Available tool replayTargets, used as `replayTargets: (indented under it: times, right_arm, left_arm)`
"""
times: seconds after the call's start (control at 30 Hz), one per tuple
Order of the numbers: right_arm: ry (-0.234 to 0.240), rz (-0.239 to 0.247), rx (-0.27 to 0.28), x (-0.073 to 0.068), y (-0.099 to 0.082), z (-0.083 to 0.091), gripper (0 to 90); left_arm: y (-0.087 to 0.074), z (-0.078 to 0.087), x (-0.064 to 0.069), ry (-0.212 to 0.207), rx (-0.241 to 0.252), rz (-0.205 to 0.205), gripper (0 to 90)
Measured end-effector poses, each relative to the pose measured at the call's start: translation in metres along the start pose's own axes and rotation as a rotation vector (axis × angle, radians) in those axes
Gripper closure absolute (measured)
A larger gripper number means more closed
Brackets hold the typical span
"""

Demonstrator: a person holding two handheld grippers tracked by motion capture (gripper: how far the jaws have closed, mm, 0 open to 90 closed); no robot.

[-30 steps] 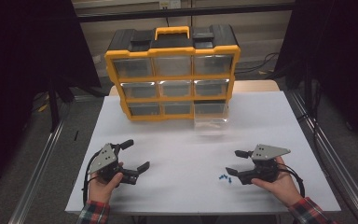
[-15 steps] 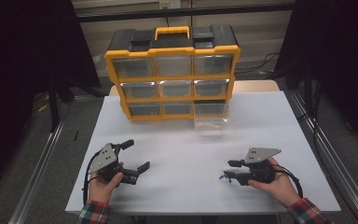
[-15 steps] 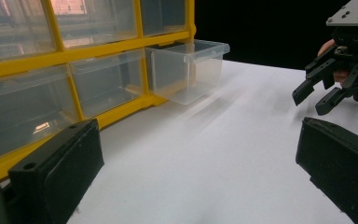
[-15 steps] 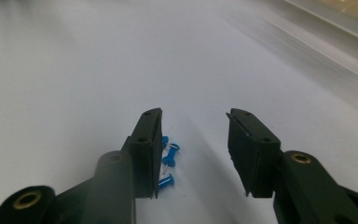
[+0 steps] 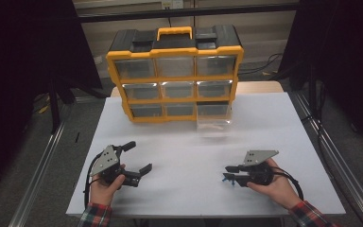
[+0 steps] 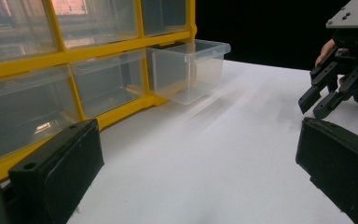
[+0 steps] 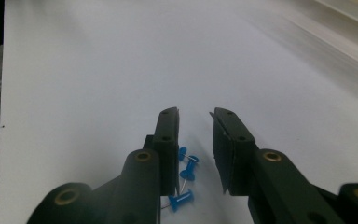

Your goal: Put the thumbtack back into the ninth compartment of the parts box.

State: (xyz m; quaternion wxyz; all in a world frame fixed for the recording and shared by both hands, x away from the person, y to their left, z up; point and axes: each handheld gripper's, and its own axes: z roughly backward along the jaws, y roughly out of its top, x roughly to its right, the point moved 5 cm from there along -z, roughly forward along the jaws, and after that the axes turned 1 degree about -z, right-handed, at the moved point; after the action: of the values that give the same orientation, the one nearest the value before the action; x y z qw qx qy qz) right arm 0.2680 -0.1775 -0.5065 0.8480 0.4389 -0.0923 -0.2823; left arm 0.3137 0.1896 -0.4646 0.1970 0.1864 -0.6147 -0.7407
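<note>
Pins point(image 7: 184, 179), small and blue, lie in a loose cluster on the white tabletop point(image 5: 189, 156), near its front edge on the person's right. In the right gripper view they sit low between the two black jaws, close against the left jaw, with their metal points showing; none is lifted off the surface, and I cannot tell whether either pad touches them. In the high view they show as a blue speck point(image 5: 227, 179) at the tip of the right hand-held gripper point(image 5: 230, 173).

The right hand-held gripper has just been closing: its jaws stand a narrow gap apart, with the pins inside that gap. It is held low, pointing across the tabletop towards the left one.

The left hand-held gripper point(image 5: 137, 158) rests near the front left of the tabletop with its jaws spread wide and nothing between them.

At the back stands a yellow organiser point(image 5: 175, 75) with three rows of clear drawers. Its bottom right drawer point(image 6: 189, 70) is pulled out part way over the tabletop, well apart from the pins.
</note>
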Motion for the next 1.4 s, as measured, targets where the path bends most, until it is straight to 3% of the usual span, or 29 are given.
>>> replayTargets:
  times: [0.3,0.33,0.37,0.4,0.57,0.67,0.83,0.87,0.93,0.97,1.1,1.17,1.2,1.23,1.37,1.4]
  right_arm:
    - [0.011,0.064,-0.059,-0.008,0.001,-0.009,73.7]
    - [0.008,0.073,-0.075,-0.009,-0.001,-0.011,74.6]
    - [0.008,0.073,-0.075,-0.009,-0.001,-0.011,74.6]
    - [0.009,0.077,-0.089,-0.009,-0.002,-0.011,75.7]
    - [0.02,0.094,-0.103,-0.008,-0.003,-0.014,78.6]
    - [0.01,0.051,-0.116,-0.005,-0.003,-0.014,84.0]
    - [0.012,0.01,-0.12,-0.003,-0.002,-0.015,84.4]
    - [0.015,0.003,-0.119,-0.001,-0.001,-0.016,84.5]
    - [0.012,0.016,-0.116,0.001,0.0,-0.016,84.5]
    - [0.007,-0.005,-0.112,0.004,0.0,-0.016,84.5]
    - [0.014,-0.029,-0.09,0.008,0.003,-0.015,84.5]
    - [0.019,-0.067,-0.075,0.01,0.006,-0.011,84.5]
    - [0.021,-0.078,-0.073,0.011,0.007,-0.01,84.5]
    - [0.021,-0.078,-0.073,0.011,0.007,-0.01,84.5]
    - [0.042,-0.124,-0.074,0.013,0.009,-0.004,84.5]
    - [0.041,-0.12,-0.071,0.014,0.01,-0.005,84.5]
  left_arm:
    - [0.0,0.0,0.001,-0.003,0.001,0.002,0.3]
    - [0.0,0.0,0.001,0.032,-0.003,0.012,0.3]
    - [0.0,0.0,0.001,0.032,-0.003,0.012,0.3]
    - [0.0,0.0,0.0,-0.003,0.0,0.001,0.3]
    - [0.0,-0.001,0.001,0.002,0.007,0.019,0.3]
    - [0.0,-0.001,0.001,0.003,0.005,0.009,0.4]
    - [-0.001,-0.001,0.0,0.0,-0.002,0.0,0.4]
    - [-0.001,0.0,0.0,0.036,-0.015,0.004,0.4]
    - [-0.001,0.0,0.0,0.036,-0.014,0.002,0.4]
    - [-0.001,-0.001,0.0,0.002,-0.003,0.003,0.5]
    - [-0.001,-0.001,0.001,0.0,-0.001,0.008,0.5]
    - [-0.001,-0.001,0.001,0.001,-0.002,0.006,0.4]
    - [-0.001,0.0,0.0,0.034,-0.022,-0.007,0.4]
    - [-0.001,0.0,0.0,0.034,-0.022,-0.007,0.4]
    - [-0.001,-0.001,0.0,-0.001,-0.007,-0.005,0.4]
    - [-0.001,0.0,0.0,0.034,-0.015,0.004,0.4]
